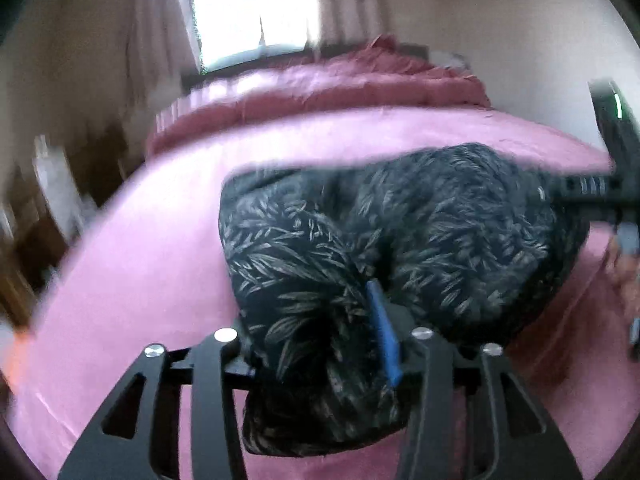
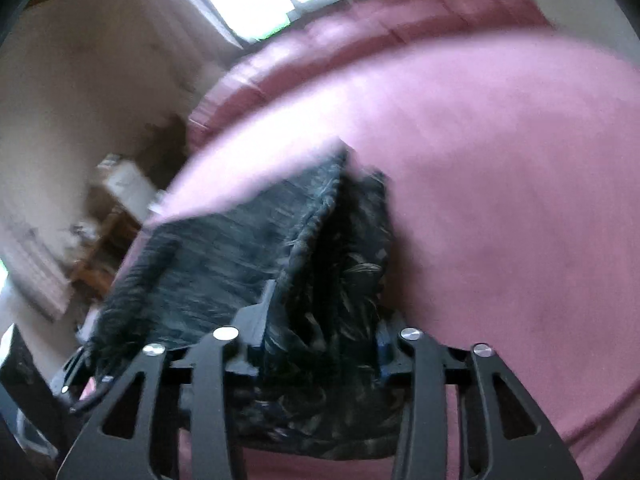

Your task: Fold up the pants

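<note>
Left wrist view: the left gripper (image 1: 320, 344) clenches a bunch of the pants (image 1: 400, 232), which lie spread on the pink bed (image 1: 140, 260). Beyond the pants, a window (image 1: 256, 8) glows. Right wrist view, blurred: the right gripper (image 2: 320, 344) grasps the pants (image 2: 248, 252) too.

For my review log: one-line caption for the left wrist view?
Left gripper clamps a bunched edge of the dark leaf-print pants above the pink bedspread; motion-blurred.
</note>
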